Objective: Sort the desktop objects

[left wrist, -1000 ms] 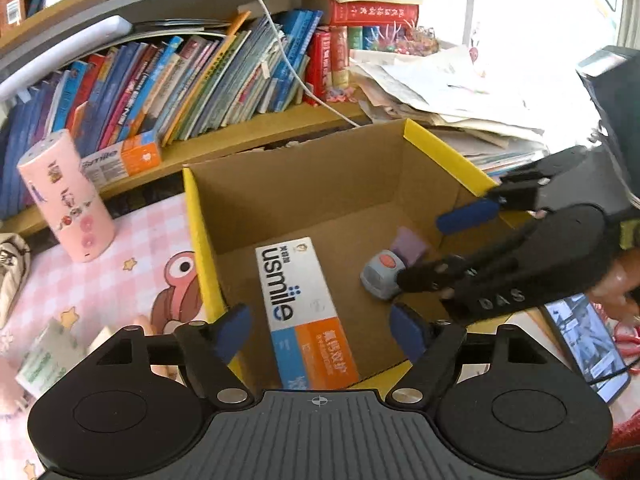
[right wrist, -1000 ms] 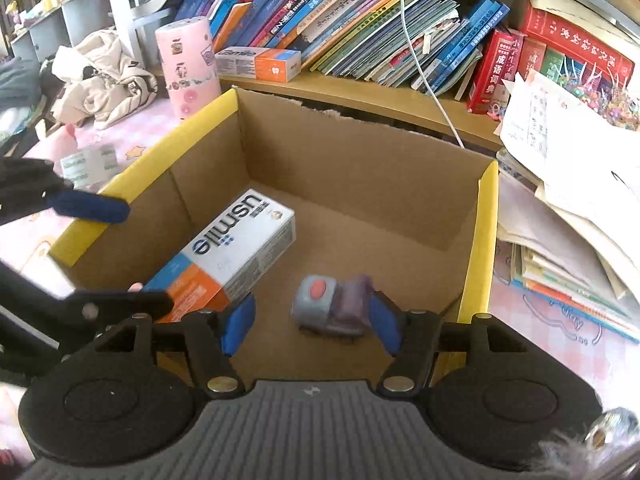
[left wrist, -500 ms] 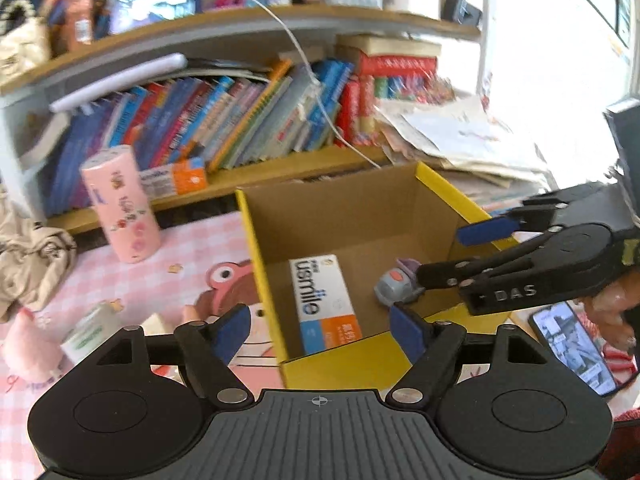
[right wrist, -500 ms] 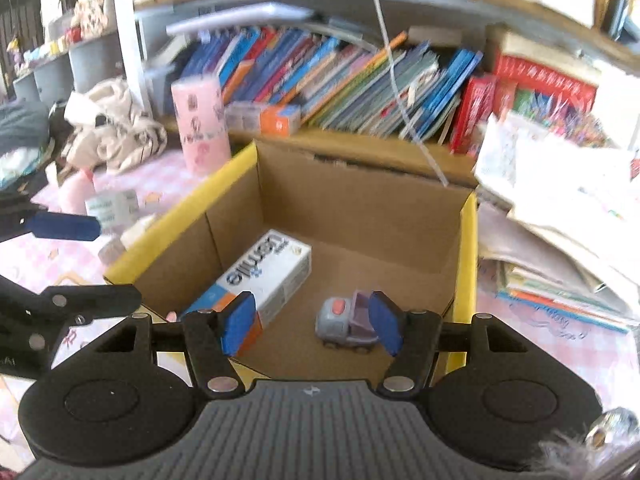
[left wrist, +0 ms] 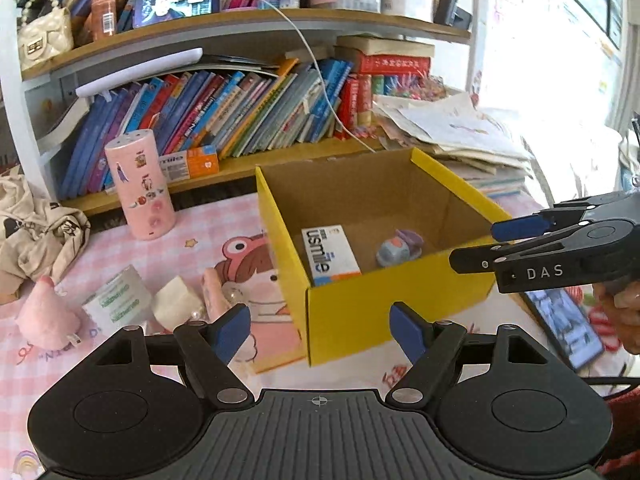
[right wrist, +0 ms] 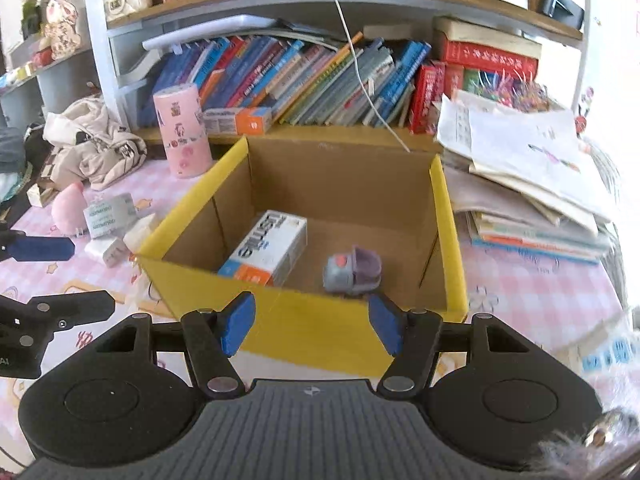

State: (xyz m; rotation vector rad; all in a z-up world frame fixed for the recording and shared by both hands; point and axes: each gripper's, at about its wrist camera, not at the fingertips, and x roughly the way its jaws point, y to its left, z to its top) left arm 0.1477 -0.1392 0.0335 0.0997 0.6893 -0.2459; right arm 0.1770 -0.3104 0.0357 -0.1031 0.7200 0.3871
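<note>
Both grippers held short of the yellow cardboard box (right wrist: 448, 216), outside its near wall

Left gripper (left wrist: 320, 330): blue-padded fingers spread wide, nothing between them, hovering over the pink checked tablecloth (left wrist: 120, 248) at the box's near left corner

Right gripper (right wrist: 310, 326): jaws likewise wide apart and empty, just in front of the box's front wall; also visible from the side in the left wrist view, near the box's right rim

Inside the box, on the cardboard floor:
- white, blue and orange usmile carton (right wrist: 266, 248), lying flat toward the left wall
- small grey and purple toy car (right wrist: 352, 268) with an orange spot on top, right of the carton, not touching it

Outside the box, on the tablecloth to its left:
- green and white packet (left wrist: 118, 304)
- white crumpled tissue (left wrist: 176, 304) just beside it
- pink plush toy (left wrist: 46, 316) further left
- pink cylinder (left wrist: 140, 188) with stickers, upright, near the shelf
- beige garment (left wrist: 36, 232) bundled at the far left

Behind the box: bookshelf (right wrist: 320, 76) with leaning rows of books, a second usmile carton (right wrist: 236, 120) lying on its lower board, white cable (right wrist: 360, 64) hanging down toward the box's back wall

Right of the box: loose pile of papers (right wrist: 520, 152) and thin books; phone (left wrist: 564, 320) lying flat, seen under the right gripper in the left wrist view
</note>
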